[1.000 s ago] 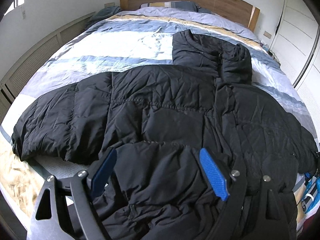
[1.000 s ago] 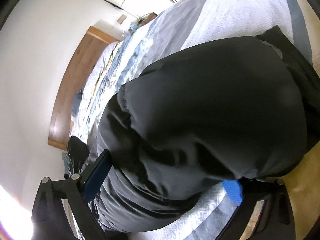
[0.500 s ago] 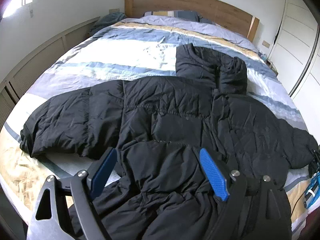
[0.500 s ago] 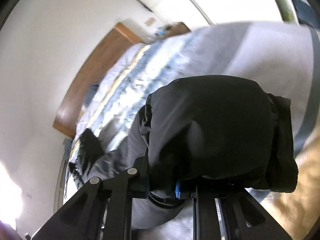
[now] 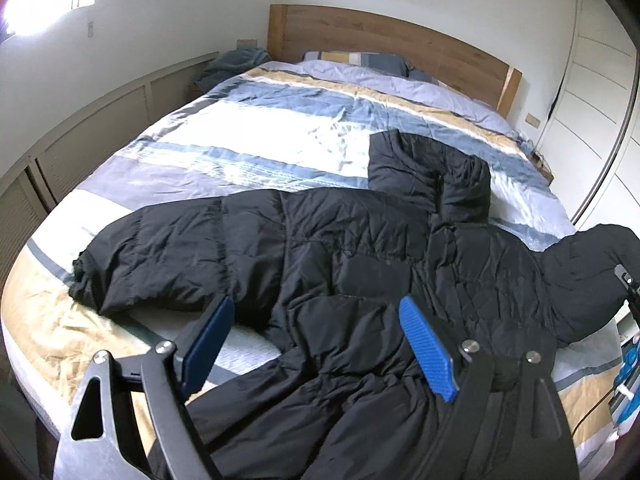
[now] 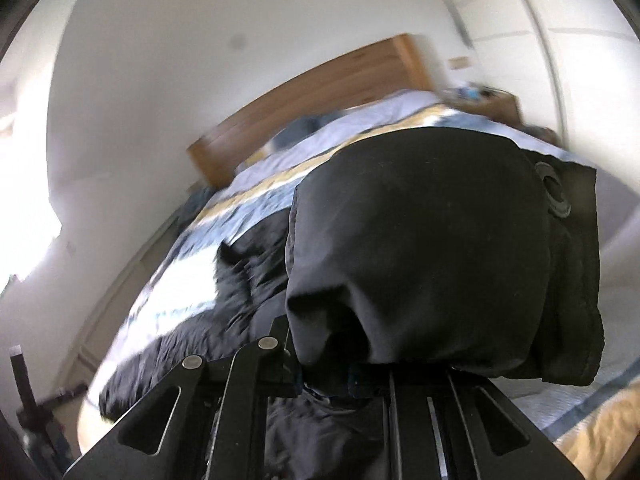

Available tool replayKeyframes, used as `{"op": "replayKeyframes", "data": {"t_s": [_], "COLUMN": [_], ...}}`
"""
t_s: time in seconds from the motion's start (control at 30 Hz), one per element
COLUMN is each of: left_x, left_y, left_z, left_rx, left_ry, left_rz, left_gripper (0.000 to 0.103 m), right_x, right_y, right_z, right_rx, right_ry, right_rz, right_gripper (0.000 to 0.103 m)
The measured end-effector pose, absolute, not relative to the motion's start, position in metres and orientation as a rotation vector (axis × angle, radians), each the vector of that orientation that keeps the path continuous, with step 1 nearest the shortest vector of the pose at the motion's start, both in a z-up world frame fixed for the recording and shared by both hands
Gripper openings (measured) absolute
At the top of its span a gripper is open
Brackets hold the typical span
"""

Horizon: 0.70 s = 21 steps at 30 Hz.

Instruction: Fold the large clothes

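A large black puffer jacket [image 5: 360, 264] lies spread across the striped bed [image 5: 248, 148], its left sleeve stretched toward the bed's left edge and its hood toward the headboard. My left gripper [image 5: 316, 344] is open and empty, hovering over the jacket's lower body. My right gripper [image 6: 340, 380] is shut on the cuff end of the jacket's right sleeve [image 6: 432, 256], which is lifted off the bed and fills that view. The raised sleeve also shows at the right edge of the left wrist view [image 5: 592, 280].
A wooden headboard [image 5: 384, 44] and pillows [image 5: 356, 60] stand at the far end. A low cabinet wall [image 5: 80, 128] runs along the left. White wardrobe doors [image 5: 592, 92] stand on the right. A blue object and cable [image 5: 624, 376] lie by the bed's right edge.
My right gripper closed on the right sleeve and lifted it up off the bed, turning toward the headboard. My left gripper drew back slightly and stayed open.
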<state>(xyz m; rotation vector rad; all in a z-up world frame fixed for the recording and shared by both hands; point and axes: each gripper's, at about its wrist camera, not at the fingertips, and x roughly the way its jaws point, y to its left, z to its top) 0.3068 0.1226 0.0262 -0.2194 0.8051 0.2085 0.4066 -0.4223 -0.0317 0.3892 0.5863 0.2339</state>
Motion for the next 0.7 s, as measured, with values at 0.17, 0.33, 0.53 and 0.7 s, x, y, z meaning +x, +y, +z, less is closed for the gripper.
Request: {"op": "replayKeyframes", "data": {"t_s": [0.17, 0.33, 0.53, 0.7], "left_x": [0.292, 0.281, 0.276, 0.269], "left_y": [0.137, 0.151, 0.156, 0.157], "left_z": [0.029, 0.030, 0.033, 0.040], "left_rx": [-0.231, -0.251, -0.250, -0.245], "left_ry": [0.796, 0.795, 0.797, 0.787], "left_rz": [0.228, 0.245, 0.265, 0.269], "left_gripper": [0.085, 0.085, 0.085, 0.085], "right_x": [0.403, 0.389, 0.371, 0.353], "right_y": [-0.359, -0.308, -0.258, -0.234], "right_z": [-0.033, -0.048, -0.090, -0.124], "right_rx": [0.235, 0.082, -0.097, -0.215], "right_ry": [0.636, 0.694, 0.787, 0.865], "right_rz": [0.309, 0.360, 0.424, 0.464], "right_gripper": [0.015, 0.015, 0.015, 0.015]}}
